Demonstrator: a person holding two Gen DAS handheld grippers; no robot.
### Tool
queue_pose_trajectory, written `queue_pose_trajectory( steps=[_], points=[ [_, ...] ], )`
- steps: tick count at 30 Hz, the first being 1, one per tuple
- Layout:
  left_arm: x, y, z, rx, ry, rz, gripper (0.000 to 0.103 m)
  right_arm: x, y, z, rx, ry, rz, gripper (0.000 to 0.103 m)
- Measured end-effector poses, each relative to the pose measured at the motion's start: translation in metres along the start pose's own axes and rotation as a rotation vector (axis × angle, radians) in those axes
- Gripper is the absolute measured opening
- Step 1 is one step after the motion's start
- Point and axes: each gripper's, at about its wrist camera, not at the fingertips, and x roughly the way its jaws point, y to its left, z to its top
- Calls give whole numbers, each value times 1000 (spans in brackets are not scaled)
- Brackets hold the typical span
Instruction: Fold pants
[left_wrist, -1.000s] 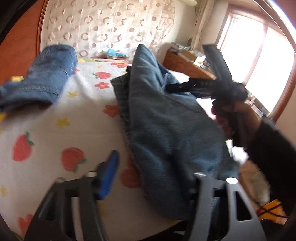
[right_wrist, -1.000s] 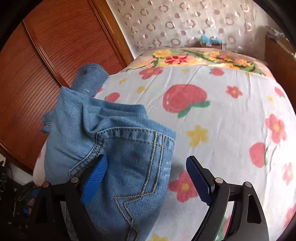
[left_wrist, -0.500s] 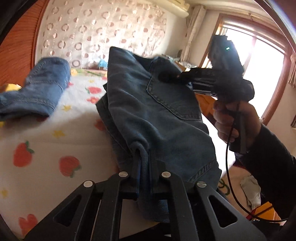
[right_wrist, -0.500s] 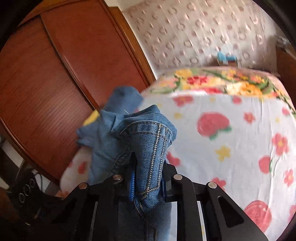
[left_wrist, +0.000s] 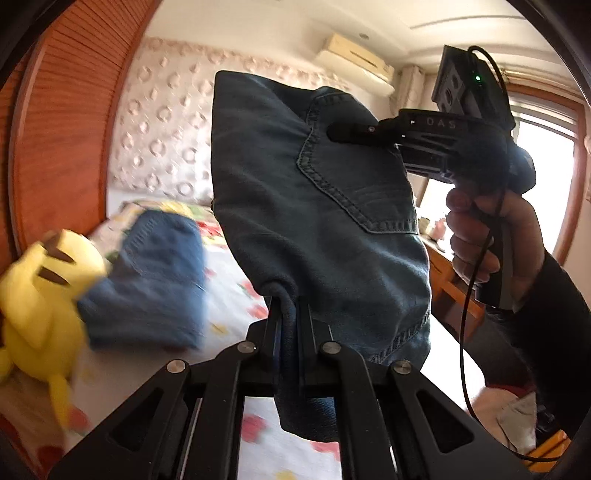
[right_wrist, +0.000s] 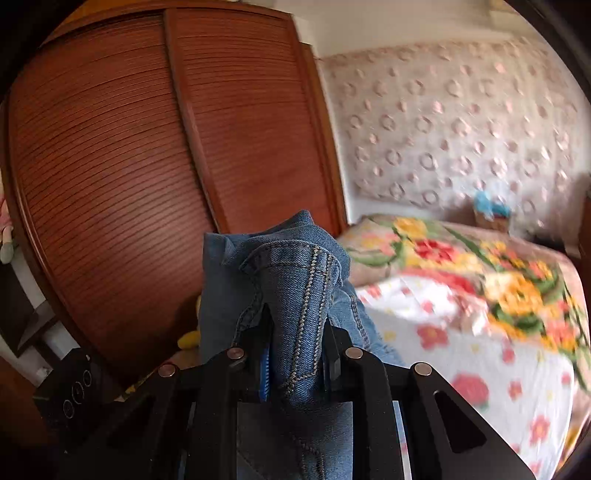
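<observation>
Left gripper (left_wrist: 287, 314): jaws closed on a bunched fold of the jeans (left_wrist: 314, 206), which are lifted clear of the bed (left_wrist: 229, 295) and fill the centre of the left wrist view. Right gripper (left_wrist: 334, 132): at 2 o'clock in that view, held by the right hand (left_wrist: 487, 229), jaws clamped on the denim beside the back pocket (left_wrist: 354, 166); its own view confirms fabric pinched between the fingers. A second folded pair (left_wrist: 155, 280) lies at 9 o'clock beside a yellow plush (left_wrist: 40, 295). Wardrobe (right_wrist: 147, 166) at 10 o'clock in the right view.
</observation>
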Motion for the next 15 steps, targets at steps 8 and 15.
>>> queue_pose_trajectory(
  steps=[8,15],
  points=[
    [-47,88,54,-48,-81,180,7,103,29,51,38,-55,185,20],
    [-21,136,84,0,-28,278,7,214,-63,32,243,-17,282,20]
  ],
)
